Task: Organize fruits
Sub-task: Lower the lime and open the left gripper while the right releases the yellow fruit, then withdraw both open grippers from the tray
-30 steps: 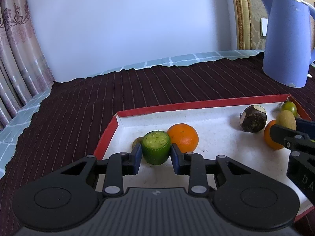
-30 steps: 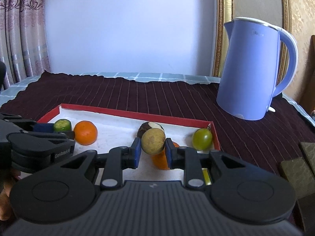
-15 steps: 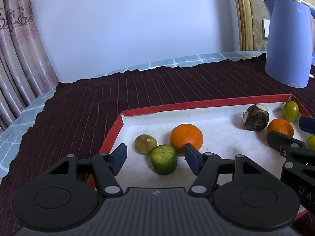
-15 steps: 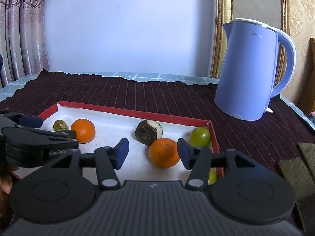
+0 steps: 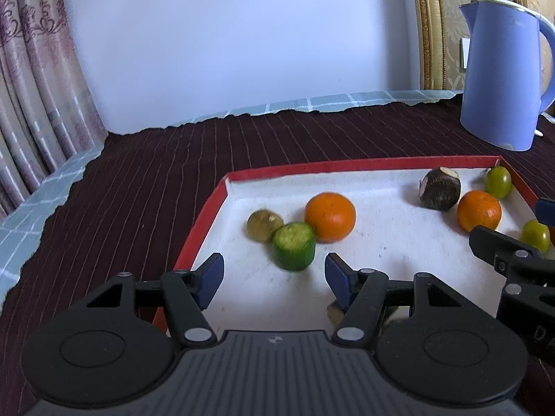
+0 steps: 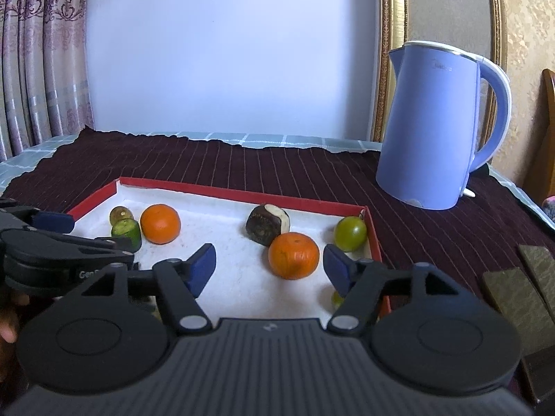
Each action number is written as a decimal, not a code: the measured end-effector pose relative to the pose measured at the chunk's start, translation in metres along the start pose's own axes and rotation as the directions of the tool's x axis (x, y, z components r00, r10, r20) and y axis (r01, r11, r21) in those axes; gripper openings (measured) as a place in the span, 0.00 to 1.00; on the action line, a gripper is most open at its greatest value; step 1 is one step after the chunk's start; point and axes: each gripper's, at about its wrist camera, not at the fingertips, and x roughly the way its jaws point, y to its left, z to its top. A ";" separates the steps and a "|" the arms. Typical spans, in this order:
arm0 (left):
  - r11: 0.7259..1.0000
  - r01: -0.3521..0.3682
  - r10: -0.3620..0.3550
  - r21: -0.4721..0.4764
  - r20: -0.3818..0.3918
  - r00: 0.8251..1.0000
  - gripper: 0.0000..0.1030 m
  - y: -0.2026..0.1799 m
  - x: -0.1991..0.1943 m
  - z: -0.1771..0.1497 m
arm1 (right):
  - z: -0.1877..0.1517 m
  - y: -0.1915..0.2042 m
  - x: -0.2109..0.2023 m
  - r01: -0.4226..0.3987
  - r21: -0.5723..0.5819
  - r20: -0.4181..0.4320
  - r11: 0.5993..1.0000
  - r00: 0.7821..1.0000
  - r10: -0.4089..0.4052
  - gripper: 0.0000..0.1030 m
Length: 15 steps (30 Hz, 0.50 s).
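A red-rimmed white tray [image 5: 347, 166] [image 6: 222, 190] holds the fruits. My left gripper [image 5: 274, 279] is open and empty, just behind a green cut fruit [image 5: 294, 246] [image 6: 126, 230] that stands by an olive fruit [image 5: 264, 225] and an orange [image 5: 330, 216] [image 6: 160, 223]. My right gripper [image 6: 269, 268] is open and empty, near a second orange [image 6: 293, 256] [image 5: 478, 214], a dark brown fruit [image 6: 267, 223] [image 5: 440, 189] and a green grape [image 6: 349, 233] [image 5: 498, 182]. Another green fruit [image 5: 536, 235] lies by the right gripper. A brownish fruit [image 5: 334, 313] peeks from under the left finger.
A blue electric kettle [image 6: 440, 124] [image 5: 503, 72] stands on the dark striped cloth [image 5: 156, 173] beyond the tray at the right. Dark blocks [image 6: 517, 294] lie on the cloth at the far right. Curtains [image 6: 38, 62] hang at the left.
Both grippers opened and drew back. The left let go of the green cut fruit, which now stands in the tray. The right let go of a brownish fruit, now out of its jaws.
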 end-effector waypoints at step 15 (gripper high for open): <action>0.999 -0.007 0.007 -0.046 0.008 1.000 0.70 0.019 -0.034 -0.035 | -0.030 0.016 -0.046 -0.039 -0.065 0.029 0.997 0.999 0.041 1.00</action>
